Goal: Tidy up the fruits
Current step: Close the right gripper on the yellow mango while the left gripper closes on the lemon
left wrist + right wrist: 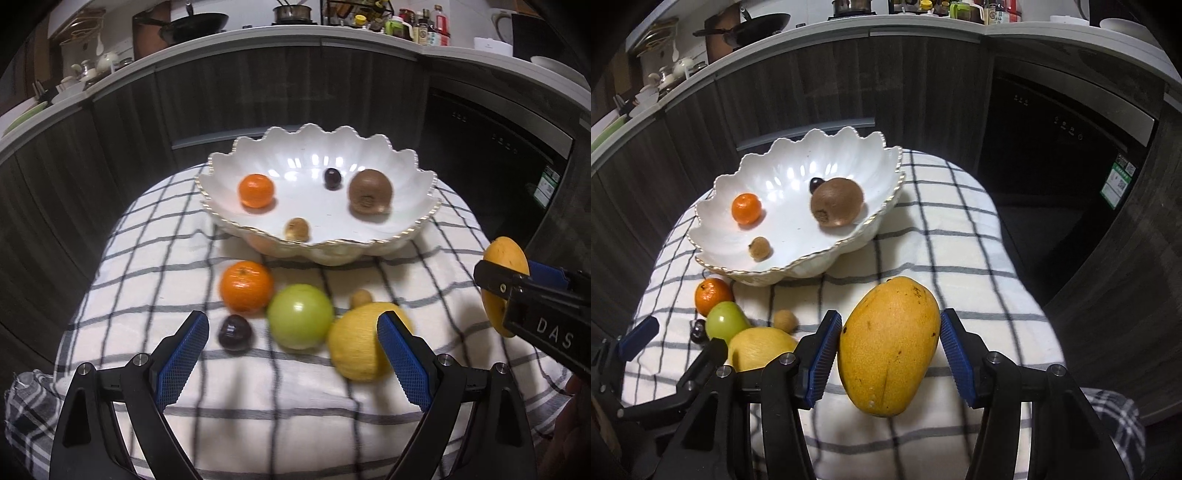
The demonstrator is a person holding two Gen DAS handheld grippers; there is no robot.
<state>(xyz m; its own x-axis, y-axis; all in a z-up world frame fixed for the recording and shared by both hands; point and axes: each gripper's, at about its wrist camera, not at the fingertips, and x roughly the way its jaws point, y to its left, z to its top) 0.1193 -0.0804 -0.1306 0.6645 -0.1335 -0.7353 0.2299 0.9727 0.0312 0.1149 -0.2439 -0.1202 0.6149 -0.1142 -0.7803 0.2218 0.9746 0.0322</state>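
The mango [889, 347] sits lengthwise between the blue pads of the right gripper [889, 350], whose jaws are clenched on its two flanks; it is held clear of the checked cloth [945, 258] near the table's right edge, its narrow end toward the camera. In the left wrist view the same mango [504, 258] shows at the right margin, pinched in that gripper's black arm.

The white scalloped bowl [886, 162] stands toward the far edge of the table (gold trim along its rim) and holds a small orange [746, 208], a kiwi [837, 202], a dark cherry [814, 183] partly behind the kiwi, and a small tan fruit [760, 248].

On the cloth in front of the bowl lie another orange [246, 290], a green apple [300, 316] touching it, a second dark cherry [235, 332], a lemon [364, 341] and a small tan fruit [360, 297] just behind the lemon.

The left gripper [291, 354] hangs above this group with its jaws released wide, grasping nothing; its right pad overlaps the lemon in view.
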